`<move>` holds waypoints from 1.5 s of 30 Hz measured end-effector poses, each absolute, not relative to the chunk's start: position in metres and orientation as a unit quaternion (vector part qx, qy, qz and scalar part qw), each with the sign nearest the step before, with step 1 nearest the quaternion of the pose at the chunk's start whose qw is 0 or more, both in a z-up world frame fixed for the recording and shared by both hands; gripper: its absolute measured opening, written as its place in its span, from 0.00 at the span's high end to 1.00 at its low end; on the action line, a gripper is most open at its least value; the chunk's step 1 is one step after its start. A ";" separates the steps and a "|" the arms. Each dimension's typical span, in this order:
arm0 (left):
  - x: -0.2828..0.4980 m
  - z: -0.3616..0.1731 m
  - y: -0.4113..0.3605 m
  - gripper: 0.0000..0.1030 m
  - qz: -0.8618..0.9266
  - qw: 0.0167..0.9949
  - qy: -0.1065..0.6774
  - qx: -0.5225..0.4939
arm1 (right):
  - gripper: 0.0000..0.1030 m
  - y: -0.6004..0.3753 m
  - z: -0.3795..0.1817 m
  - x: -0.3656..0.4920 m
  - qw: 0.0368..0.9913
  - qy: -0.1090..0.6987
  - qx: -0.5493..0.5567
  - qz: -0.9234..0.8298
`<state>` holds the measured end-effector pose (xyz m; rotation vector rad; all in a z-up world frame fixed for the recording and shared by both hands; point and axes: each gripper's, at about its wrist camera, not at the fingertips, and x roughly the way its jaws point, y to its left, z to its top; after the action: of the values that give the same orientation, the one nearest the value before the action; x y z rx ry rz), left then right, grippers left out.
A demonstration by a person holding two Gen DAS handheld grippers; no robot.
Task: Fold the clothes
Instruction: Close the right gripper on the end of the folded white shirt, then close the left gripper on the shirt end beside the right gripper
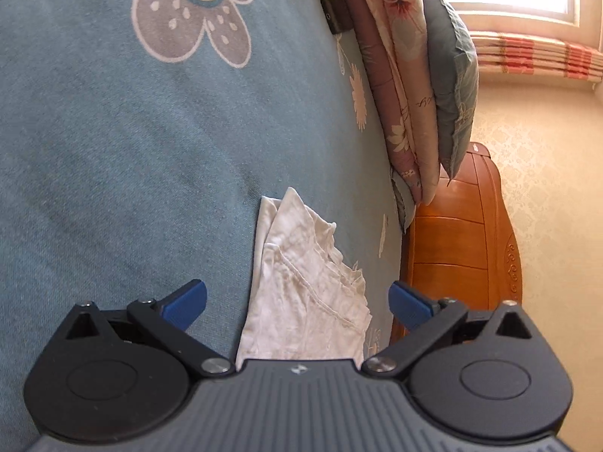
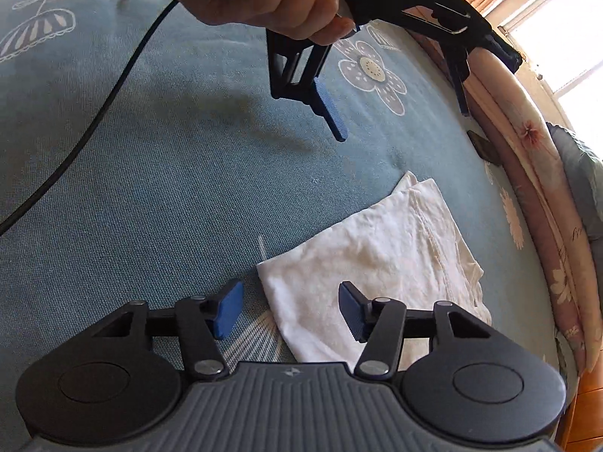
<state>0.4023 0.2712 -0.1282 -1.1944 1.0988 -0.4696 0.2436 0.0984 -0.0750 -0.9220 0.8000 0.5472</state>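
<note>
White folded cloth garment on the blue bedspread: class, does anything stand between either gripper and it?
Nothing visible does. The white folded cloth garment lies bare on the blue flowered bedspread, directly under the open right gripper; the open left gripper hovers over it too.

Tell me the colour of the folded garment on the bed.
White, slightly yellowed garment; clearest in the right wrist view.

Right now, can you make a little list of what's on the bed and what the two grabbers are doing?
surface: blue flowered bedspread
garment: white garment, folded, lying flat
left gripper: open, above the garment, holding nothing
right gripper: open, over the garment's near corner, not gripping
bed edge: pink floral quilt, blue pillow
other: black cable
</note>
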 end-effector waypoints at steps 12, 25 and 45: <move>0.367 -0.149 0.261 0.01 -0.234 0.597 0.501 -0.580 | 0.88 0.126 -0.094 0.236 0.766 0.348 -0.497 0.214; 0.376 -0.163 0.219 0.01 -0.260 0.570 0.560 -0.542 | 0.93 0.120 -0.067 0.232 0.796 0.337 -0.459 0.203; 0.380 -0.148 0.194 0.01 -0.327 0.542 0.562 -0.533 | 0.28 0.110 -0.104 0.239 0.799 0.303 -0.506 0.120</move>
<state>0.3801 0.1938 -0.1478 -1.2649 1.3354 -0.7758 0.2391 0.1097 -0.1036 -1.0848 0.6491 0.2569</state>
